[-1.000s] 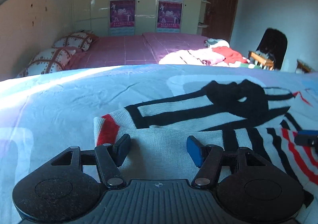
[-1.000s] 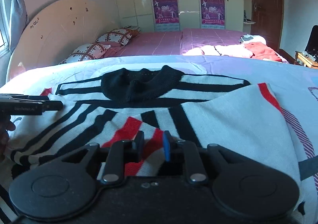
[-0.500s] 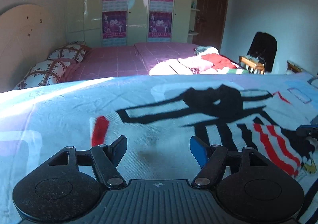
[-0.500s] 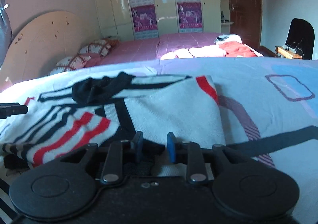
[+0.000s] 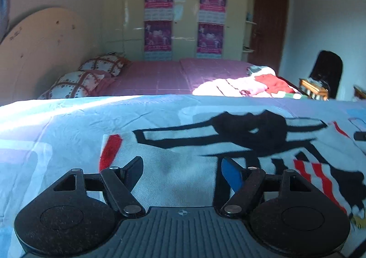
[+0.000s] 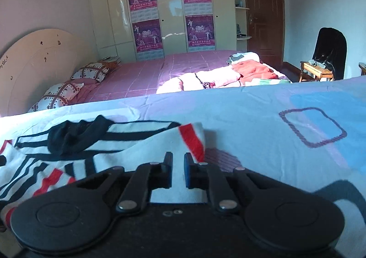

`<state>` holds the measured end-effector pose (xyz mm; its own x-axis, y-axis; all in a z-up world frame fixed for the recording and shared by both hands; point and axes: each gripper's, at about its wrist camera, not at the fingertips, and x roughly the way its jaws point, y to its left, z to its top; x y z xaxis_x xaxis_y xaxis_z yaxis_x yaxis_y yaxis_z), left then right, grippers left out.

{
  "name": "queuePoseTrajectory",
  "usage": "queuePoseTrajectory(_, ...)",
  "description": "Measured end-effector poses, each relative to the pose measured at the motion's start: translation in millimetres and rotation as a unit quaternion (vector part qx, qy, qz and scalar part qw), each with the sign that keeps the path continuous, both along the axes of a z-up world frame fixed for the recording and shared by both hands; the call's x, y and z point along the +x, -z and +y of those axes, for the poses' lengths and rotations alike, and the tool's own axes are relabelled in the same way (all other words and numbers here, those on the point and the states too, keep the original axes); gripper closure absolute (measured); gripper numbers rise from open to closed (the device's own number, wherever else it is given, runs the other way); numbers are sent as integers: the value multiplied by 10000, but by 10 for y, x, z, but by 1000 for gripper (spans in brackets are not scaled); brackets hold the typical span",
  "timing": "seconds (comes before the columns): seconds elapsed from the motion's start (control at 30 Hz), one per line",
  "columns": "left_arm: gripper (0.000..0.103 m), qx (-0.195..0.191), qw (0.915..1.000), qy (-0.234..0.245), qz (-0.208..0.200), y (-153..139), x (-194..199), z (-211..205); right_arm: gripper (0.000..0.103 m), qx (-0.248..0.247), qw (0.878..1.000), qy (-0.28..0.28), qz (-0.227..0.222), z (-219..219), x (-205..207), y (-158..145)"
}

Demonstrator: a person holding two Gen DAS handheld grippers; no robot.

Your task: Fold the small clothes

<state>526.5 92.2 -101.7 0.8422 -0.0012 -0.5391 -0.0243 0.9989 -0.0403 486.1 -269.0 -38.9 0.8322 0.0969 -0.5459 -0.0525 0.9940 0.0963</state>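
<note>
Left wrist view: the left tool (image 5: 183, 169) has let go of the striped sweater (image 5: 183, 166) on the bed (image 5: 57, 132), jaws widening and empty. The right tool (image 6: 176, 172) is nearly shut, gripping nothing, so that sleeve fold looks done.

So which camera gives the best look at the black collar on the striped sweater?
The left wrist view: the black collar sits near mid-frame, whole but slightly blurred. The right wrist view shows the collar smaller, off to the left and bunched up.
</note>
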Motion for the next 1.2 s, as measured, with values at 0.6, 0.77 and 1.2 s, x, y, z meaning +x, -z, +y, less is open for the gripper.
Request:
queuePoseTrajectory(0.6, 16, 360, 9963, -387, 680, 307, 468, 1, 99, -150, 9983, -344, 448, -147, 622, 253)
queuePoseTrajectory(0.77, 16, 654, 9947, -232, 754, 237, 181, -144, 87, -262, 9978, -430, 423, -104, 315, 208)
queuePoseTrajectory(1.2, 16, 817, 9937, -210, 732, 79, -860, -223, 76, -176, 9965, -583, 564, 32, -739, 71)
